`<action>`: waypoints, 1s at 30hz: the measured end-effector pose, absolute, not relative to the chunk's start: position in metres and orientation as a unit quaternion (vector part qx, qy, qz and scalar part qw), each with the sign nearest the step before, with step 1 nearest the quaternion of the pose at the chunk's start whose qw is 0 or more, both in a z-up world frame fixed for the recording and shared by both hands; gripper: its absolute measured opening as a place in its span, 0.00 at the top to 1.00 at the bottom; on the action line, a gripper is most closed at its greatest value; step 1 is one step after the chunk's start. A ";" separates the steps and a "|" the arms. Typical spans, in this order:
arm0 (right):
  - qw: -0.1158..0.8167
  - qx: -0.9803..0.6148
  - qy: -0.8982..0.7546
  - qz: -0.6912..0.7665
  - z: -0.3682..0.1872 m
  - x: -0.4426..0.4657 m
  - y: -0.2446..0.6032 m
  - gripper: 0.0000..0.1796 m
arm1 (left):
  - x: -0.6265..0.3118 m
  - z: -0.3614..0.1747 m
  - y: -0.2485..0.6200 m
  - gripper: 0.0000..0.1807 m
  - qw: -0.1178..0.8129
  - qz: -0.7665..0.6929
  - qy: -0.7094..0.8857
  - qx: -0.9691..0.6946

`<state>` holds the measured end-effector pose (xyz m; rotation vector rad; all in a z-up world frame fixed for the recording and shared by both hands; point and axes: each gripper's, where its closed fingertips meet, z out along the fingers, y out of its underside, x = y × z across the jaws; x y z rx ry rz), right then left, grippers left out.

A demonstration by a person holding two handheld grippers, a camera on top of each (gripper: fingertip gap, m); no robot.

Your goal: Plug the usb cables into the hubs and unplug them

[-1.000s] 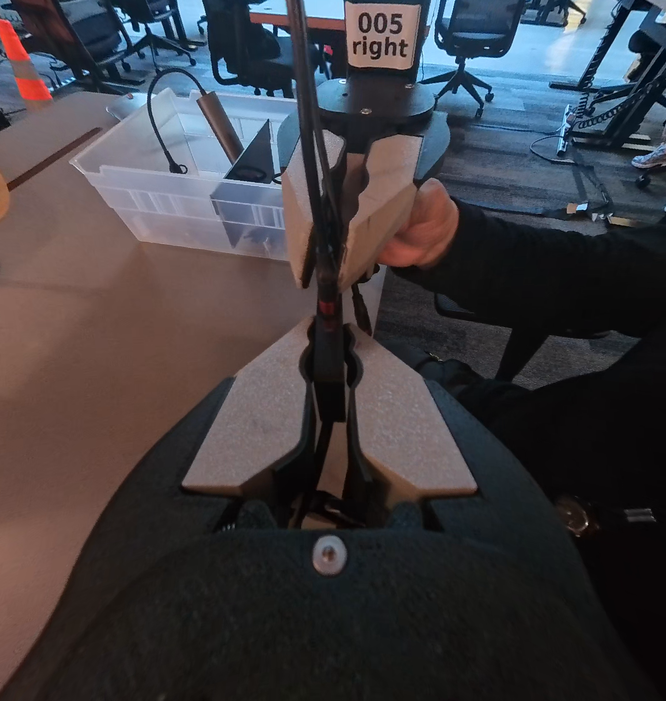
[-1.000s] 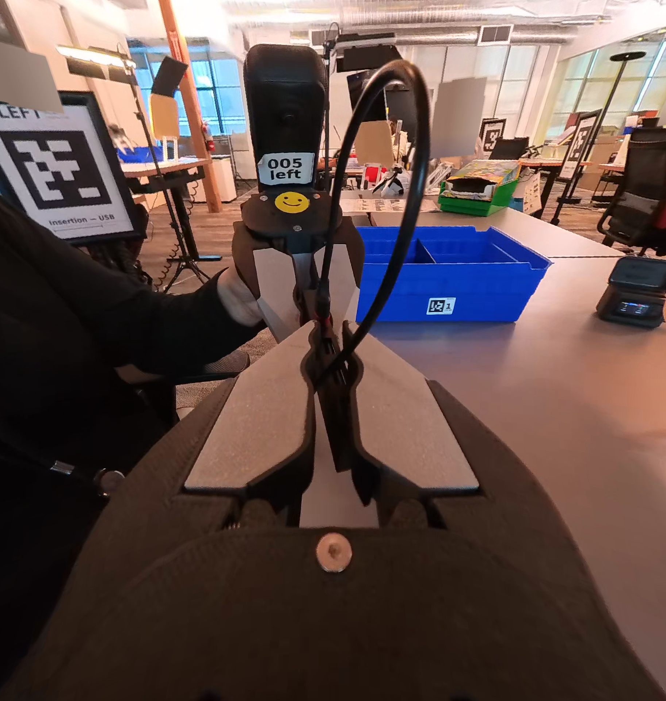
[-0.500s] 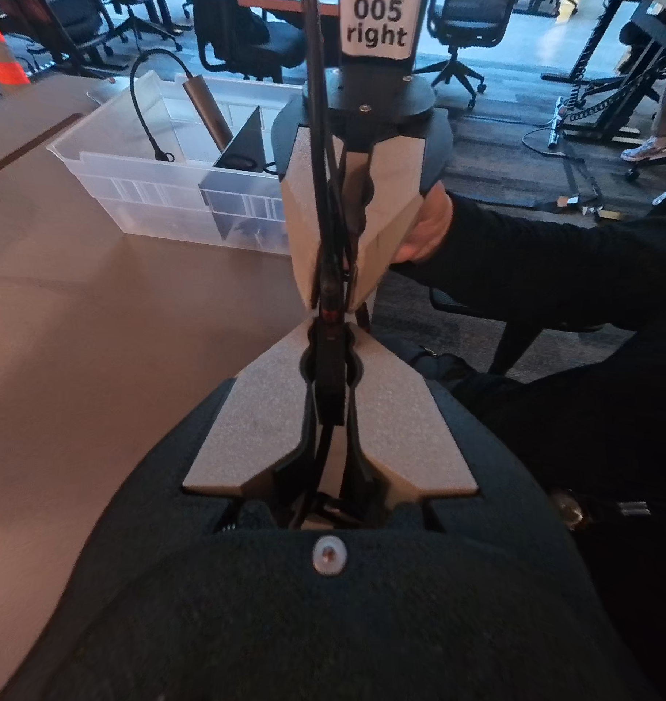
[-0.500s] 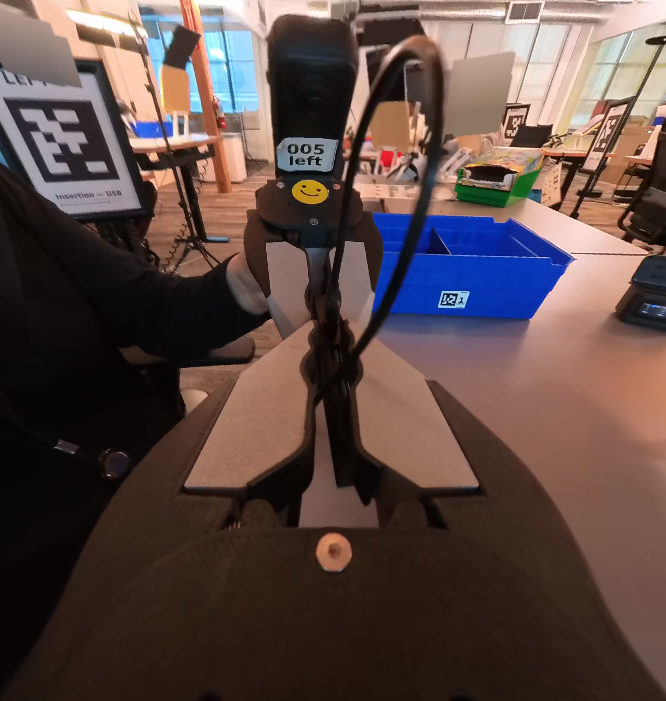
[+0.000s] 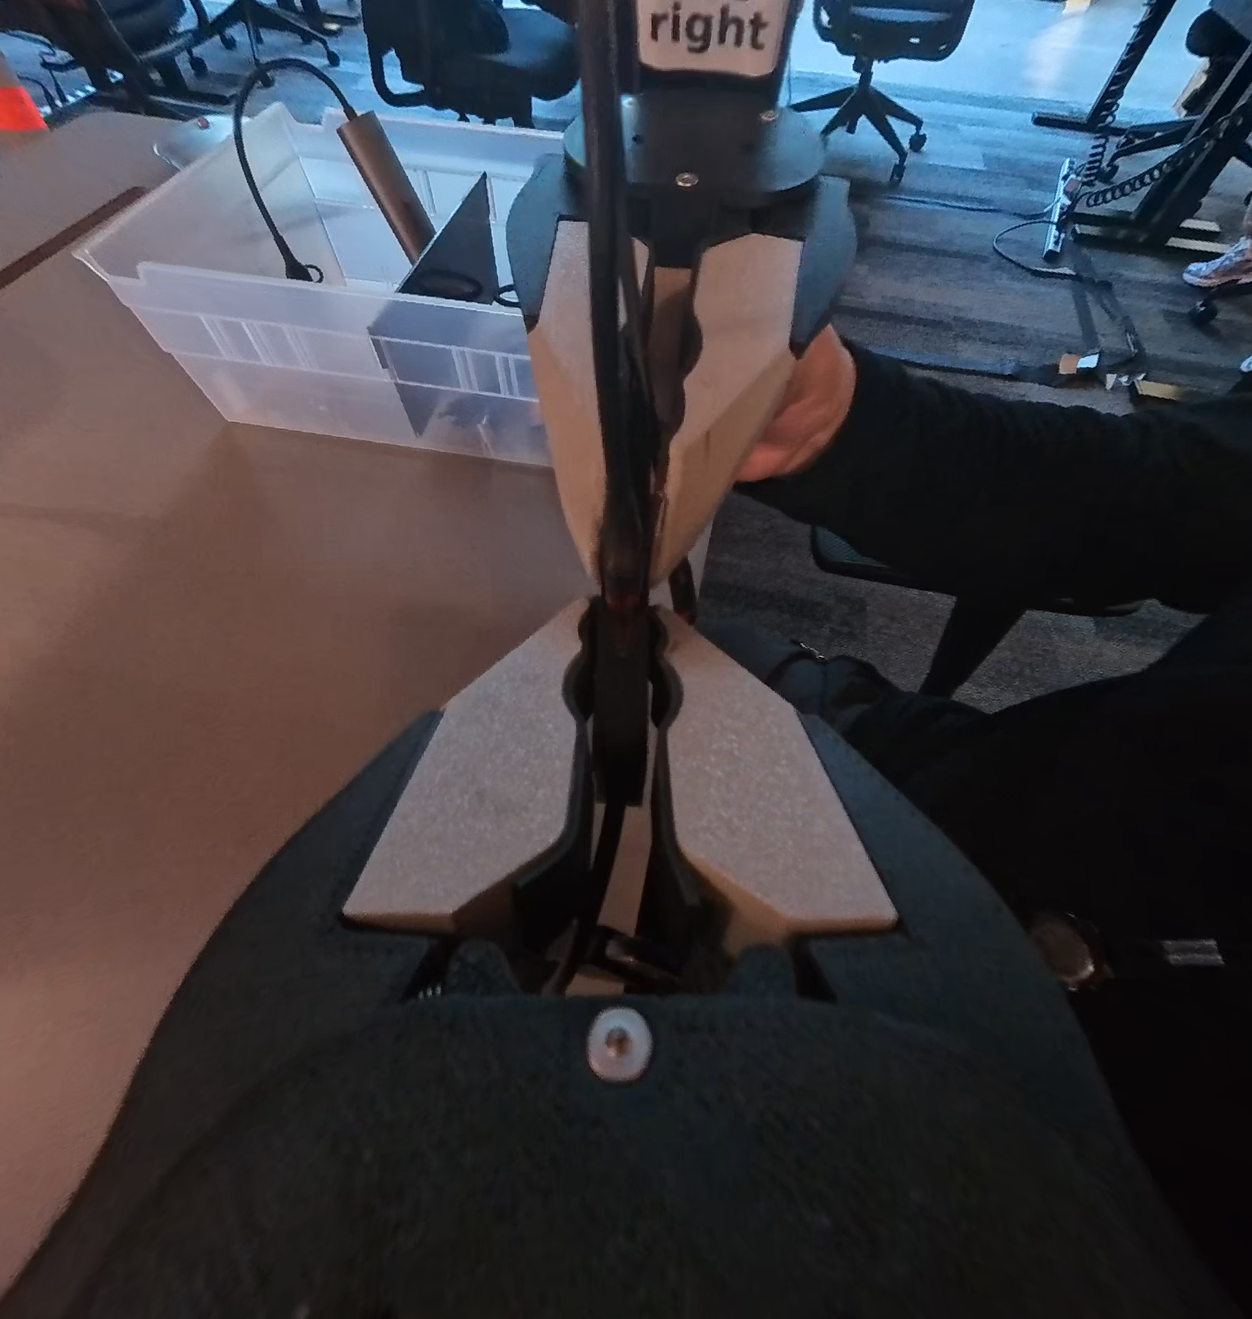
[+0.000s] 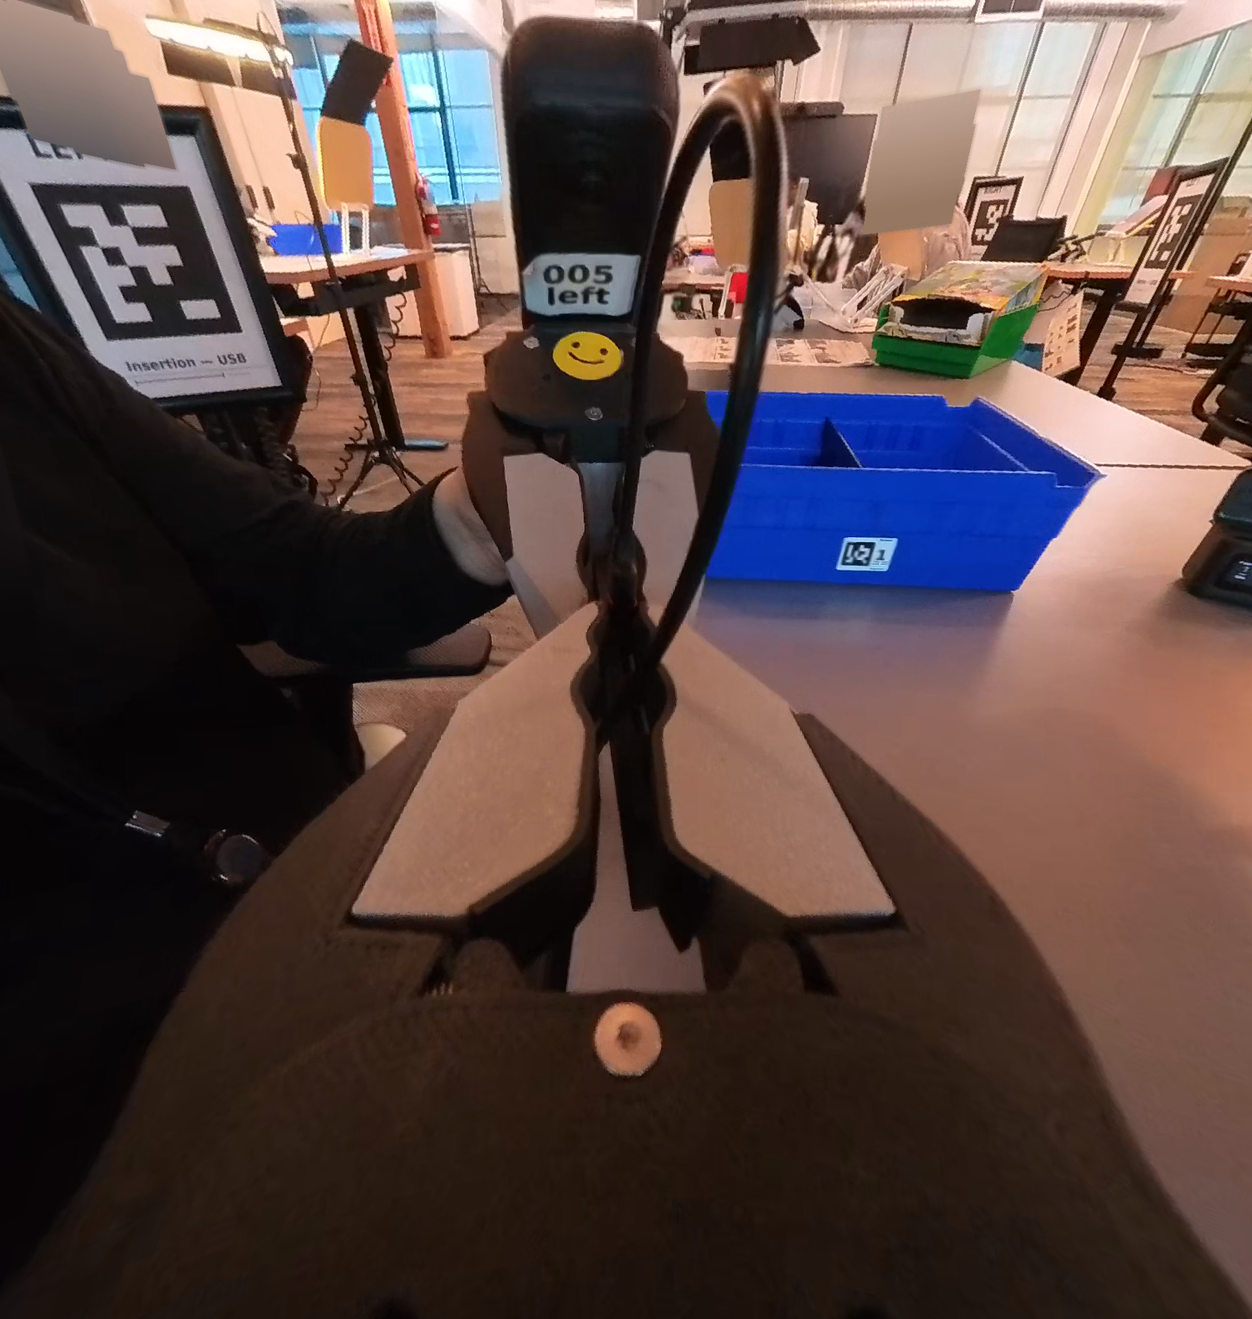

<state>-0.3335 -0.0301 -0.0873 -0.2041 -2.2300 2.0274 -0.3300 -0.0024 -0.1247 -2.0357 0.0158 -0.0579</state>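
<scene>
Grippers meet tip to tip at frame centre in both wrist views, each clamped on one half of the connection. In the left wrist view, your left gripper is closed on a slim black body, probably the hub, whose long axis runs straight up the frame toward the other tool. Directly ahead and touching at the tips, your right gripper points back down the same line, pinched on the plug end of the black usb cable; a trace of red shows at the joint. From the right wrist view the cable loops high from centre toward the upper right and returns between the closed fingers. Whether the plug is fully seated cannot be told, since the joint hides between the pads. You would likely move along that shared axis, together to seat, apart to release, and any sideways drift could bind the connector.

Farther off, a clear bin with another cable and hub sits at the left view's upper left; a blue bin and a small dark device occupy the right view's right side on the grey table. Nothing stands between the tools.
</scene>
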 end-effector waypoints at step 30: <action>0.032 -0.122 -0.640 0.758 -0.071 -0.351 -0.030 0.99 | -0.339 -0.107 -0.010 0.95 0.580 -0.088 -0.022 -0.809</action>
